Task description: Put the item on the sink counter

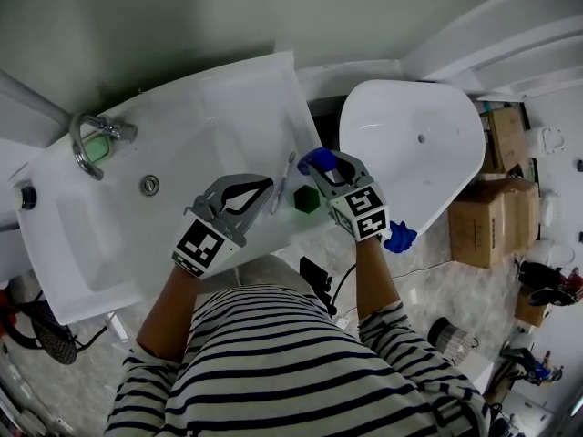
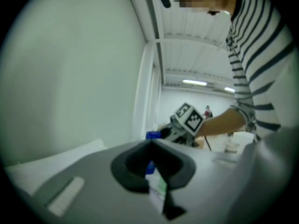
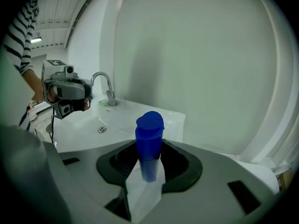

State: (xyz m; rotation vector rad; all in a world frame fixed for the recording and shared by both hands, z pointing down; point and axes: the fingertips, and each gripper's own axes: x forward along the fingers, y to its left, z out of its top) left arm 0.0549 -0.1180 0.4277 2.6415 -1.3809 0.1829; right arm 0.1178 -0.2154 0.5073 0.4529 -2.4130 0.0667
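Note:
My right gripper (image 1: 321,167) is shut on a blue capped bottle (image 1: 318,159), upright between its pads (image 3: 149,139), above the right edge of the white sink counter (image 1: 264,89). A dark green item (image 1: 307,199) stands on that edge just below the bottle. A thin white toothbrush (image 1: 283,182) lies beside it. To the left, over the counter's front edge, my left gripper (image 1: 271,187) points at the toothbrush. Its fingertips meet, and I see nothing held in them (image 2: 153,146).
The faucet (image 1: 91,144) and the drain (image 1: 149,185) are at the sink's left. A white oval fixture (image 1: 410,144) stands right of the sink. Cardboard boxes (image 1: 492,212) sit on the floor further right. A blue crumpled thing (image 1: 399,237) hangs by my right wrist.

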